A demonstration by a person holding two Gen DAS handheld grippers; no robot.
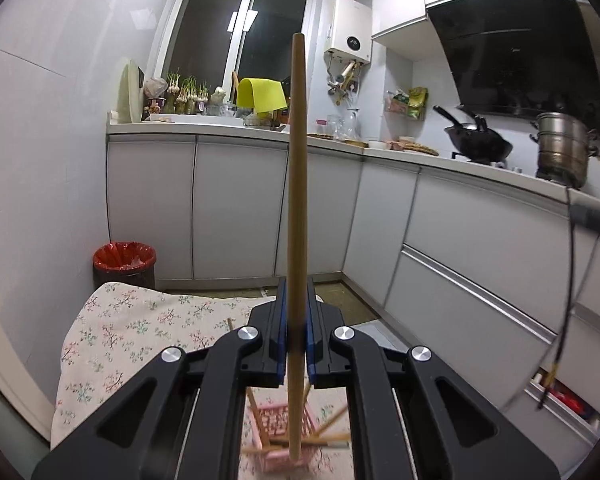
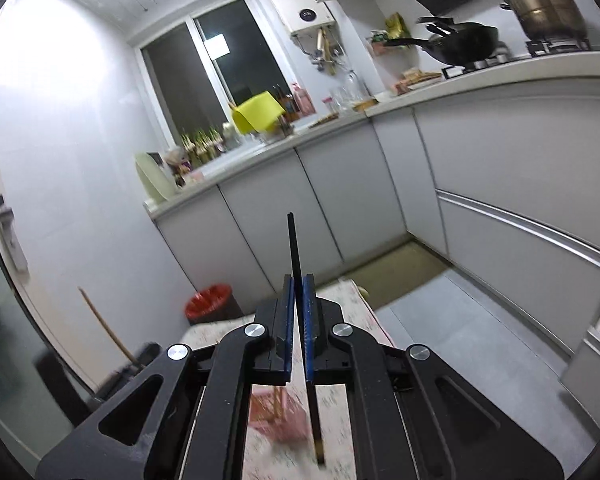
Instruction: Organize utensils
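Observation:
My left gripper (image 1: 296,292) is shut on a long wooden chopstick (image 1: 298,184) held upright; its lower end hangs over a pink basket (image 1: 284,436) that holds several wooden chopsticks. My right gripper (image 2: 298,280) is shut on a thin black chopstick (image 2: 294,244), also upright, its lower tip (image 2: 319,450) near the pink basket (image 2: 280,420). Both baskets views are blurred and sit on a table with a floral cloth (image 1: 132,328).
A red-lined bin (image 1: 124,260) stands by the wall beyond the table. White cabinets (image 1: 236,208) and a cluttered counter with a wok (image 1: 476,140) and steel pot (image 1: 564,152) run behind. A broom (image 2: 104,328) leans at the left wall.

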